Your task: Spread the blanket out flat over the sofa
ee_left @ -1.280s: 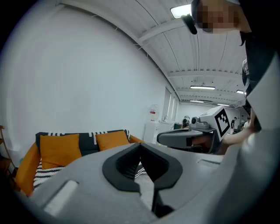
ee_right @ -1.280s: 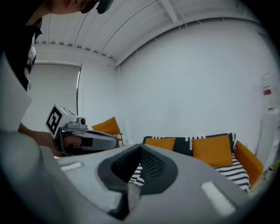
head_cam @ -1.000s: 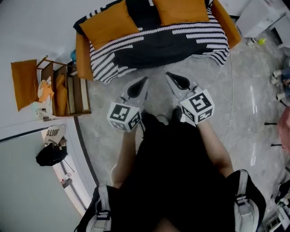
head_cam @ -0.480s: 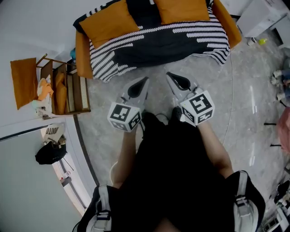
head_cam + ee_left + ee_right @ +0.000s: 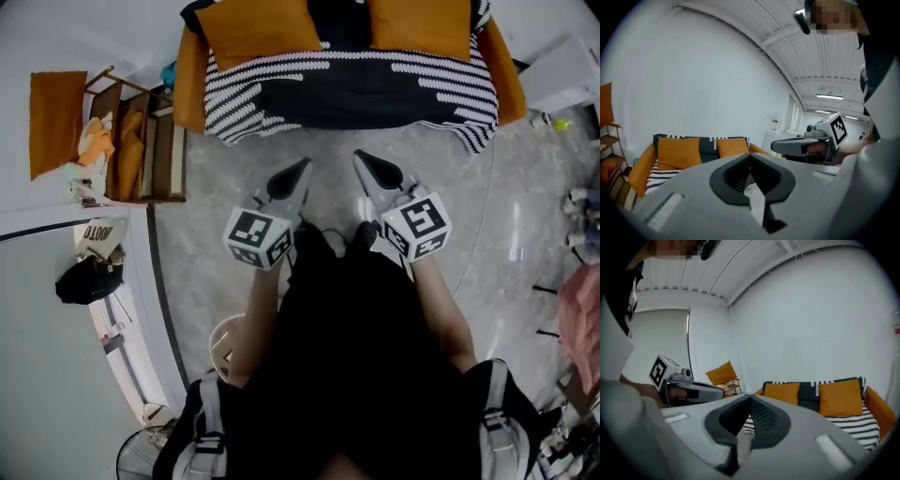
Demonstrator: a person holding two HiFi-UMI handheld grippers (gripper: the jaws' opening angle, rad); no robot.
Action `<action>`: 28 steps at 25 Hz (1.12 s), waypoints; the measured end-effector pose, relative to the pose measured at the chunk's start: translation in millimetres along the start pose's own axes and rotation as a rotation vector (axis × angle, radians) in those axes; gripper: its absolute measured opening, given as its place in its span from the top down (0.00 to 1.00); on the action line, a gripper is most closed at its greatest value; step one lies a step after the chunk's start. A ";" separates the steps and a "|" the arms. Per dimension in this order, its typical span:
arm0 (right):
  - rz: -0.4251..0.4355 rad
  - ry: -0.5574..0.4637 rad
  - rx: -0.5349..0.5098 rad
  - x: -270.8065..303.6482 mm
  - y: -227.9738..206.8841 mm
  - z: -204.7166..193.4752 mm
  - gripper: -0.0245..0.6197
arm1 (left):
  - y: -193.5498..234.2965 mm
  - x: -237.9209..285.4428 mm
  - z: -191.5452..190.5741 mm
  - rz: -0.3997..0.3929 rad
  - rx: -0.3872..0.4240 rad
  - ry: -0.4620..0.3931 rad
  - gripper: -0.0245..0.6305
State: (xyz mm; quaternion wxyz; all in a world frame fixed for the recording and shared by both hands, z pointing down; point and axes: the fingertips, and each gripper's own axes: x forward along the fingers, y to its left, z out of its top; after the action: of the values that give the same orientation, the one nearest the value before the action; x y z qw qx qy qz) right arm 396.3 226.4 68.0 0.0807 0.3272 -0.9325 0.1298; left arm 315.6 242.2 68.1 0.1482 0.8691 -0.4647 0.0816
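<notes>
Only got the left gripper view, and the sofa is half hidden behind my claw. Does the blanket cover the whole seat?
Observer: From the head view, the blanket spans the sofa seat arm to arm. Its front edge hangs unevenly, lower at both corners.
Operator: Right claw holding anything?
Observer: No. The right gripper view shows the right claw shut with nothing between its jaws.
Operator: Are we touching the blanket?
Observer: No. In the head view both claws hang over the floor, short of the sofa's front; the left claw is clear of the blanket too.
</notes>
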 end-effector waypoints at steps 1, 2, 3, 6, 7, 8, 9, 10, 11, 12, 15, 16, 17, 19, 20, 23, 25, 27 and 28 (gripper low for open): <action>0.012 0.006 -0.001 9.2 4.0 1.0 0.96 | 10.1 -4.9 0.0 0.013 -0.008 -0.005 0.95; 0.024 0.013 -0.003 18.7 7.9 2.5 0.96 | 20.5 -9.5 0.8 0.026 -0.017 -0.012 0.95; 0.035 0.019 -0.006 28.7 11.5 4.6 0.96 | 30.9 -13.9 2.4 0.037 -0.024 -0.021 0.95; 0.068 0.034 -0.012 62.2 23.9 12.8 0.96 | 65.7 -27.1 8.9 0.067 -0.041 -0.045 0.95; 0.079 0.039 -0.014 74.4 29.1 15.2 0.96 | 78.6 -32.0 10.2 0.077 -0.046 -0.048 0.95; 0.088 0.044 -0.017 86.7 34.6 16.9 0.96 | 91.8 -37.0 10.7 0.087 -0.050 -0.050 0.95; 0.097 0.050 -0.019 98.8 39.8 18.0 0.96 | 104.8 -42.0 10.6 0.097 -0.056 -0.052 0.95; 0.103 0.055 -0.021 110.8 44.6 18.9 0.96 | 117.7 -46.9 10.2 0.107 -0.062 -0.053 0.95; 0.108 0.061 -0.022 122.7 49.0 19.9 0.96 | 130.7 -51.6 9.8 0.115 -0.068 -0.053 0.95; 0.111 0.068 -0.024 134.6 53.3 21.0 0.96 | 143.6 -56.5 9.6 0.122 -0.074 -0.054 0.95; 0.115 0.085 -0.029 168.4 67.7 24.0 0.96 | 180.9 -72.2 8.2 0.134 -0.087 -0.051 0.95; 0.115 0.089 -0.028 178.8 72.4 24.3 0.96 | 192.5 -77.0 7.1 0.134 -0.088 -0.050 0.95; 0.114 0.094 -0.027 189.0 76.9 24.2 0.96 | 203.6 -81.4 5.8 0.133 -0.089 -0.049 0.95; 0.112 0.104 -0.024 208.4 86.3 23.2 0.96 | 224.2 -89.9 2.6 0.130 -0.089 -0.049 0.95; 0.111 0.109 -0.023 217.8 91.1 22.4 0.96 | 234.0 -94.2 0.7 0.129 -0.088 -0.048 0.95; 0.106 0.124 -0.013 244.4 103.6 18.1 0.96 | 262.1 -105.8 -6.9 0.124 -0.095 -0.039 0.95; 0.097 0.132 -0.006 259.0 110.2 14.8 0.96 | 278.4 -112.5 -13.8 0.113 -0.108 -0.028 0.95; 0.090 0.141 -0.005 271.2 116.7 12.4 0.96 | 294.7 -118.1 -21.4 0.107 -0.122 -0.016 0.95; 0.090 0.147 -0.004 276.4 120.2 11.4 0.96 | 302.5 -120.6 -25.1 0.107 -0.130 -0.011 0.95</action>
State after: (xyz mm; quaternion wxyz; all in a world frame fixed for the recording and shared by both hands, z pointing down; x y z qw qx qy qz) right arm 106.1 150.5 99.4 0.1435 0.2744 -0.9382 0.1549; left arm -3.1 186.5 113.0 0.1974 0.8319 -0.5158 0.0545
